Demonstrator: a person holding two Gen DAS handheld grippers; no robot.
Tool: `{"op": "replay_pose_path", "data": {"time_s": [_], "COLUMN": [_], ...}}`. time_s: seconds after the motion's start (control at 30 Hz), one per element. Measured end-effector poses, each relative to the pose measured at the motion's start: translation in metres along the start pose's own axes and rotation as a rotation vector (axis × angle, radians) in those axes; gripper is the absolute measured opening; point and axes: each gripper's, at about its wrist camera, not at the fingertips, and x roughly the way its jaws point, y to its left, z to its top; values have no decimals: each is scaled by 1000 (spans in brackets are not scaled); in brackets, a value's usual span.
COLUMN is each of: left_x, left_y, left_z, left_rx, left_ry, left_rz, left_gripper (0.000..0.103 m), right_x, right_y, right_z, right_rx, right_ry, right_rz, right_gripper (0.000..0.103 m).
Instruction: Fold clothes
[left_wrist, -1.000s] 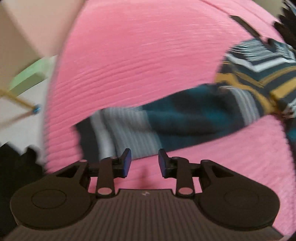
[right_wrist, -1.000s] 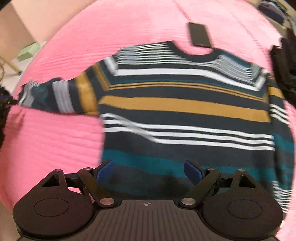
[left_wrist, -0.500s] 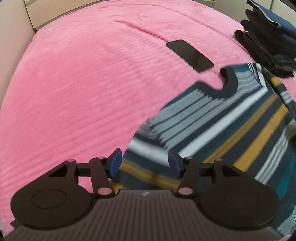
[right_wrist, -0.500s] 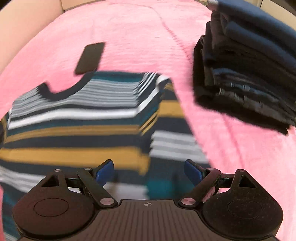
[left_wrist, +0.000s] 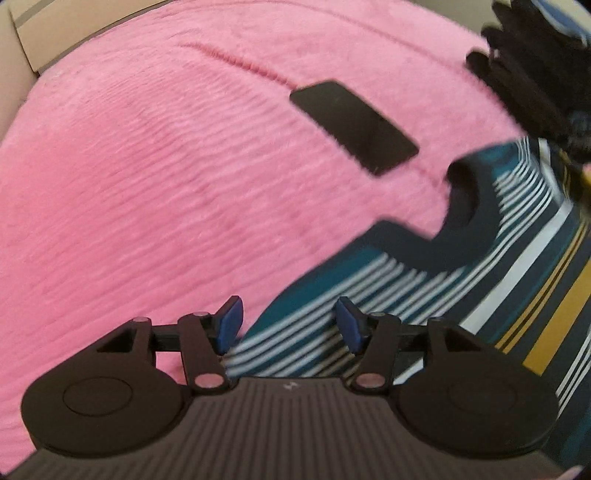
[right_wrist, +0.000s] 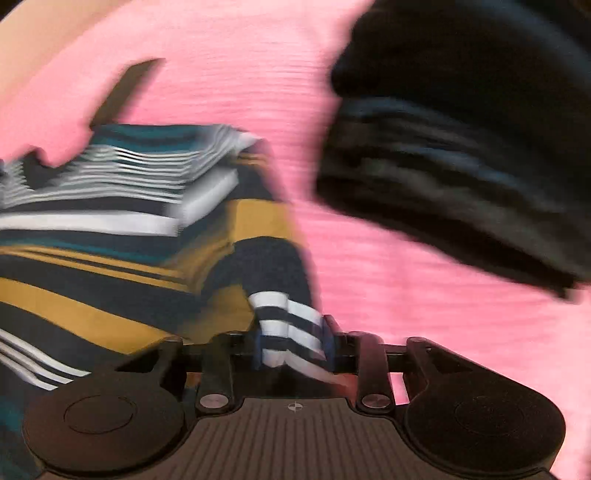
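Note:
A striped sweater (left_wrist: 461, 280) in dark navy, teal, white and mustard lies flat on a pink bedspread (left_wrist: 147, 166). In the left wrist view my left gripper (left_wrist: 288, 326) hovers open over the sweater's left shoulder edge, with fabric between its blue pads but not pinched. In the right wrist view the same sweater (right_wrist: 110, 236) fills the left side. My right gripper (right_wrist: 293, 343) is shut on a bunched fold of the sweater's right sleeve, whose white and navy stripes stick up between the fingers.
A black phone (left_wrist: 352, 125) lies on the bedspread just beyond the sweater's collar, seen blurred as a dark phone (right_wrist: 125, 88) in the right wrist view. A stack of dark folded clothes (right_wrist: 469, 147) sits right of the sweater, close to my right gripper.
My right gripper went from open over the sweater's right side to shut on the sleeve. My left gripper moved forward along the left shoulder and stays open.

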Motion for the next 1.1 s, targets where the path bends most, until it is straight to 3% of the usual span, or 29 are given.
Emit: {"op": "replay_pose_path", "data": {"time_s": [0.1, 0.17, 0.27, 0.4, 0.43, 0.47, 0.5, 0.63, 0.73, 0.8, 0.87, 0.9, 0.93, 0.97, 1.03, 1.1], "left_x": [9, 17, 39, 56, 53, 49, 44, 22, 27, 40, 48, 45, 37, 26, -5, -31], "left_y": [3, 3, 10, 13, 13, 13, 14, 25, 43, 40, 28, 19, 10, 2, -2, 0], "left_z": [13, 19, 21, 13, 11, 9, 7, 4, 6, 5, 2, 0, -2, -4, -5, 0], "left_rx": [-18, 6, -22, -34, -32, -33, -34, -46, -118, -98, -39, 13, 65, 109, 134, 113], "left_ry": [4, 15, 79, 148, 146, 152, 150, 86, 48, 98, 149, 150, 137, 111, -4, -118], "left_rz": [-66, -64, -91, -125, -142, -176, -210, -280, -226, -235, -270, -271, -258, -236, -171, -105], "left_gripper": [51, 51, 51, 49, 42, 28, 24, 23, 35, 35, 27, 19, 8, 6, 5, 4], "right_x": [-4, -15, -21, -16, -8, 0, 9, 52, 78, 83, 82, 77, 68, 57, 25, -6], "right_y": [-32, -18, 21, 74, 86, 98, 108, 130, 142, 147, 152, 151, 149, 148, 142, 131], "right_z": [-3, 4, 32, 76, 90, 103, 117, 166, 186, 182, 171, 167, 162, 156, 146, 146], "right_rx": [97, 26, -71, -201, -231, -260, -286, -283, -343, -417, -484, -494, -497, -508, -510, -467], "right_ry": [41, -5, -98, -187, -192, -198, -204, -198, -146, -90, -48, -41, -40, -58, -142, -279], "right_rz": [-22, -32, 67, 213, 239, 265, 289, 352, 362, 371, 379, 382, 380, 373, 347, 310], "right_gripper": [17, 51, 75, 75, 75, 75, 75, 75, 74, 71, 24, 12, 7, 7, 6, 6]}}
